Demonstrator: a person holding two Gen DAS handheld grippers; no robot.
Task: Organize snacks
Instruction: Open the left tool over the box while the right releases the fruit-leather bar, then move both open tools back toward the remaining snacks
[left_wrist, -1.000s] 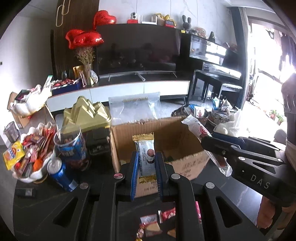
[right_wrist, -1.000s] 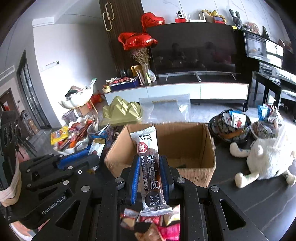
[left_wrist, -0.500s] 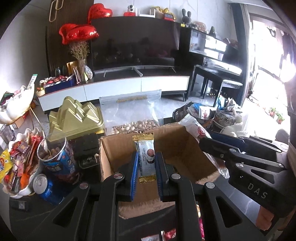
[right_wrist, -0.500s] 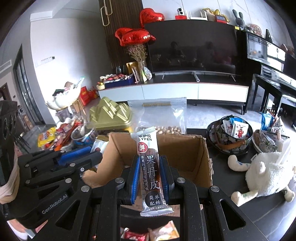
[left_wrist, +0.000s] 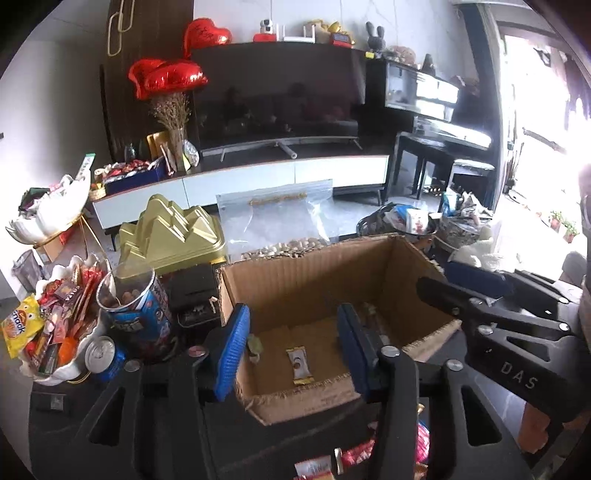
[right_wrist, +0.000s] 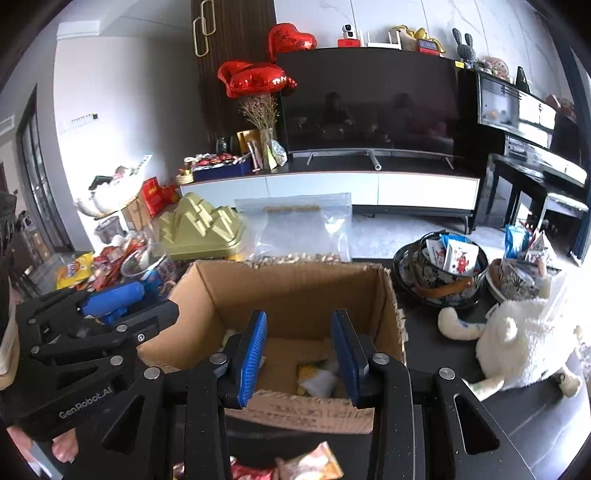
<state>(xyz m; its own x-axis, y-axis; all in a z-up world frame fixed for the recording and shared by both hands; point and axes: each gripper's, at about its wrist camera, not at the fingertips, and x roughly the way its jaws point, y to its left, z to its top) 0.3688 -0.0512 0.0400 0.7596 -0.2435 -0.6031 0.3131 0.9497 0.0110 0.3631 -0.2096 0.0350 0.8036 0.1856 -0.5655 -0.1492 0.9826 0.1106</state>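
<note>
An open cardboard box (left_wrist: 402, 269) stands on the dark table. My left gripper (left_wrist: 291, 339) hangs over the box's near side. Its jaws are opening and nothing is between the blue pads (left_wrist: 234, 343). Below it a small snack bar with gold ends (left_wrist: 300, 365) lies on the box floor. My right gripper (right_wrist: 299, 347) hovers over the same box (right_wrist: 295, 291), jaws opening and empty. Beneath it a pale wrapper (right_wrist: 317, 380) rests inside. Each gripper shows at the edge of the other's view: the right one (left_wrist: 498, 321) and the left one (right_wrist: 110, 306).
A gold mountain-shaped tin (left_wrist: 173, 232) and a clear zip bag of nuts (left_wrist: 280, 225) stand behind the box. Left of it are a blue tub (left_wrist: 136, 306), a can (left_wrist: 105, 354) and a white snack bowl (left_wrist: 55, 332). Right: dark bowls (right_wrist: 443, 269), white plush toy (right_wrist: 524, 343). Loose snacks (right_wrist: 306, 465) lie near me.
Both grippers moved forward over the box and opened. The gold-ended bar left the left jaws and now lies in the box; the long white bar is gone from the right jaws.
</note>
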